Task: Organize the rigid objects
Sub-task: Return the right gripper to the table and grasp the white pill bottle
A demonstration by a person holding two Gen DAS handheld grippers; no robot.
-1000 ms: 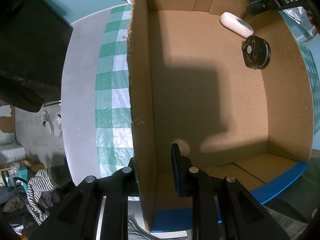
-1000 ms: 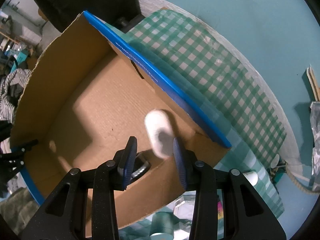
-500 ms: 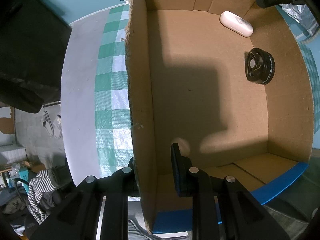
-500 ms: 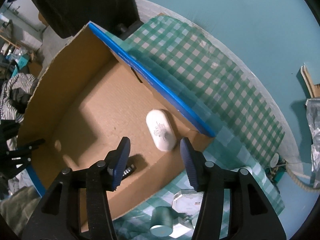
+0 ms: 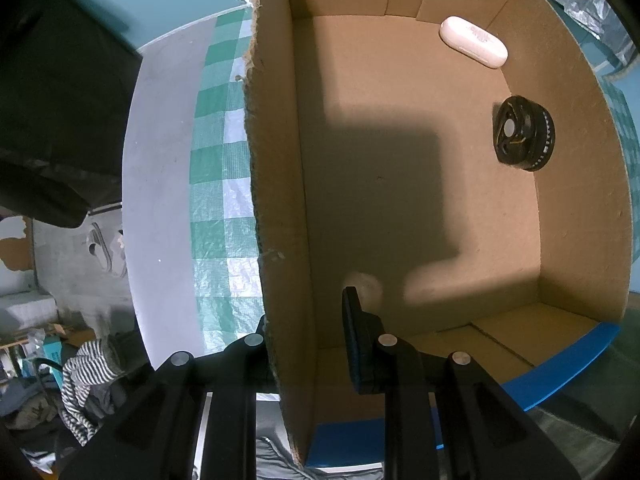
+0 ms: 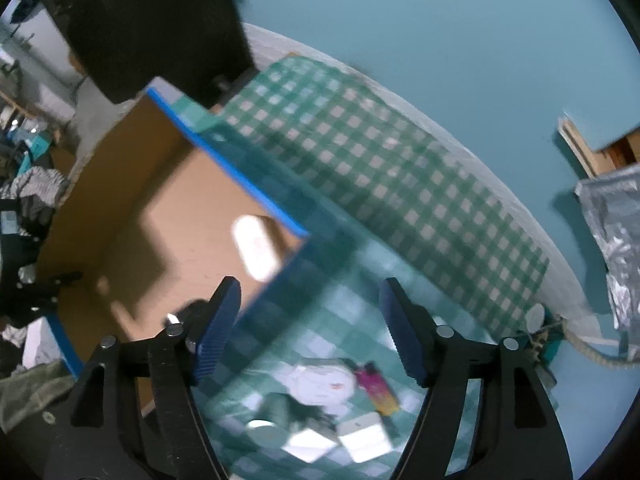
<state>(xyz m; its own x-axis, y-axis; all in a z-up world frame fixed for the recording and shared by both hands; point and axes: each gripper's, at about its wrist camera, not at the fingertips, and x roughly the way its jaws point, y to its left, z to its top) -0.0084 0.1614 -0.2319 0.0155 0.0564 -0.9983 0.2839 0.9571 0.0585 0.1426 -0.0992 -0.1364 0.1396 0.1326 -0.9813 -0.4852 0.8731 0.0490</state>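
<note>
An open cardboard box (image 5: 400,200) with blue-taped rims stands on a green checked tablecloth (image 5: 216,184). My left gripper (image 5: 304,336) is shut on the box's left wall, one finger outside and one inside. A white oval case (image 5: 474,42) lies in the box's far corner, and a black round part (image 5: 524,138) lies near the right wall. In the blurred right wrist view the case (image 6: 256,248) lies in the box (image 6: 168,216). My right gripper (image 6: 310,320) hangs above the cloth by the box's corner, its jaws opening with nothing between them.
Loose items lie on the cloth below the right gripper: a white round thing (image 6: 324,384), a pink lighter (image 6: 378,388), a grey cylinder (image 6: 272,416) and a white slab (image 6: 364,436). A silver foil bag (image 6: 616,240) sits far right. Striped clothing (image 5: 88,376) lies off the table.
The right gripper let go of the white case in the box, opened wider, rose and moved off over the cloth. The black part shifted a little. The left gripper stayed put.
</note>
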